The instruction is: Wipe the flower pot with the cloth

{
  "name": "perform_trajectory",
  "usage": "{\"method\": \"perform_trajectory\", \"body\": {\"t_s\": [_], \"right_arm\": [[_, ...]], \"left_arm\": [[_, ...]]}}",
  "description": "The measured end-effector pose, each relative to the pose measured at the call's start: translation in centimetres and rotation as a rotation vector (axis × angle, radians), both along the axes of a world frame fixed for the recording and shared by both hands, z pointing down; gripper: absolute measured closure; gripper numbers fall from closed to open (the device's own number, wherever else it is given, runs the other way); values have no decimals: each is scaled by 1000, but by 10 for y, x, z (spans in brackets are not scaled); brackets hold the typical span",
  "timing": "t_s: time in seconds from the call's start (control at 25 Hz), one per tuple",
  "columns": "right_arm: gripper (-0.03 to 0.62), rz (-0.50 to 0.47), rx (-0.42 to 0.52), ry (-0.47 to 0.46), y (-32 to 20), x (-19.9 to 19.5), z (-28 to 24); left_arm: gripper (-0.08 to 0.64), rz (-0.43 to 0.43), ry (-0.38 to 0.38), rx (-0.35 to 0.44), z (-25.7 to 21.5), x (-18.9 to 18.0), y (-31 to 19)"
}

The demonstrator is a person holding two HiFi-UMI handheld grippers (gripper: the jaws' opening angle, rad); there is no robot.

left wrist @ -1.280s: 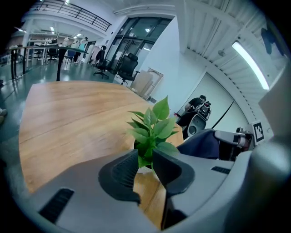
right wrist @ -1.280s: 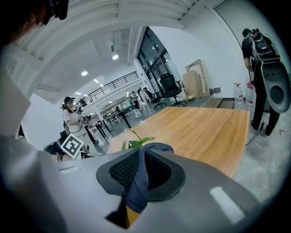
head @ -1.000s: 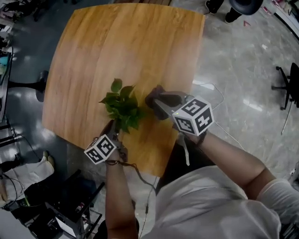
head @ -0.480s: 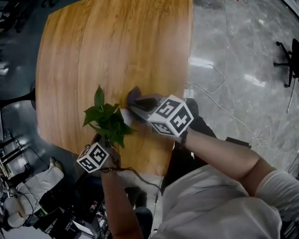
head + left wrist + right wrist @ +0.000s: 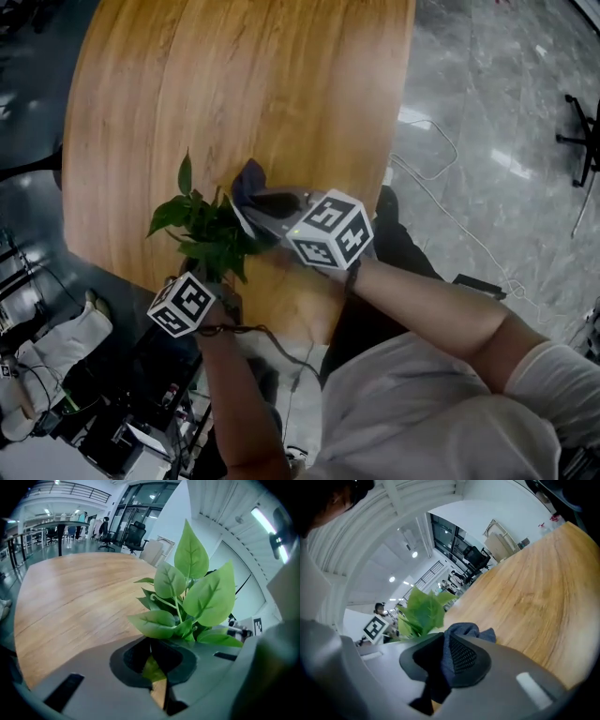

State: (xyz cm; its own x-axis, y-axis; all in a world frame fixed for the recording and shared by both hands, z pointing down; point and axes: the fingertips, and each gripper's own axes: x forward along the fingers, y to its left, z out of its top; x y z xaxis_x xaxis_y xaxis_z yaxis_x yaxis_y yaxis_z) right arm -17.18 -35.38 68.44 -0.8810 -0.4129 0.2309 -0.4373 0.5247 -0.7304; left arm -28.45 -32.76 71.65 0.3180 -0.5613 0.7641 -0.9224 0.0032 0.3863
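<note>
Now the cloth presses closer against the potted plant.

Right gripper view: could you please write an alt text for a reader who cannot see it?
The right tool, seen from close behind its jaws, is shut on a dark blue cloth. Just beyond it are the green leaves of a plant, and a wooden table stretches away to the right.

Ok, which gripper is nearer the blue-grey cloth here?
Right. The right gripper has the cloth pinched between its jaws. The left gripper sits on the other side of the potted plant, apart from the cloth.
</note>
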Motion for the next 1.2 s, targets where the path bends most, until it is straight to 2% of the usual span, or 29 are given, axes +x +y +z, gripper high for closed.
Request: {"method": "perform_trajectory", "body": {"t_s": [0.12,0.24,0.44,0.52,0.6,0.72,0.8,1.08,1.2], "right_arm": [[549,15,-28,82,-7,-1,35],[549,-9,-61,102,-12,-2,41],[549,-89,-14,11,-12,-14,-22],[549,-96,0,17,-14,-16,-28],[549,-86,-12,51,-15,-14,-11],[551,-52,-72,122,-15,-5,34],[550,-40,-98,133,-13,-1,46],[549,-74,-16,55,1,1,-29],[549,-55,-26,70,9,4,-12]], "left_arm": [[545,-27,2,33,-2,-8,-1],[545,-16,-11,44,2,-9,-2],[543,131,-162,68,-2,2,-3],[543,176,-204,78,-5,7,-3],[543,189,-220,85,-9,7,-5],[545,184,-212,99,-12,8,-8],[545,176,-203,99,-10,10,-8],[545,99,-164,55,-6,8,-4],[543,61,-160,47,-9,4,-4]]}}
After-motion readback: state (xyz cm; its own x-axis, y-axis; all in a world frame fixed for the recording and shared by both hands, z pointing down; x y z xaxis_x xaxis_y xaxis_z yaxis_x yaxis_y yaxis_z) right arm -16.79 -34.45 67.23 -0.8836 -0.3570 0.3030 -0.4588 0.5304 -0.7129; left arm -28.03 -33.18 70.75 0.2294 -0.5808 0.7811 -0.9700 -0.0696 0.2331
